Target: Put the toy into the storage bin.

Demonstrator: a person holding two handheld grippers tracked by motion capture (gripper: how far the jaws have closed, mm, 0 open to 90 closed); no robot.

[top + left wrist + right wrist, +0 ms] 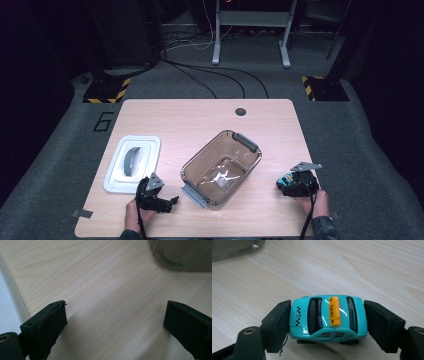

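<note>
At the table's near edge, toward four o'clock, a turquoise toy taxi (328, 318) is clamped end to end by the right gripper (297, 184); the left gripper (159, 199), near seven o'clock, is held with jaws apart and empty. The grasp appears done, so a lift and carry toward ten o'clock, over the rim of the clear plastic bin (248, 145) at centre, is likely called for; farther left, a white lid (150, 145) is seen.

Each gripper is black. The left gripper (159, 199), at seven o'clock on the high view, carries a grey three-cornered plate on top, and a black cable trails from it toward six o'clock. The right gripper (295, 186), at four o'clock, bears the same grey plate and a black cable. Its jaws are thick black blocks with matte pads; a brass-coloured ring sits at each base, and a loose thread hangs at seven o'clock. A dark patterned sleeve covers the right forearm.
</note>
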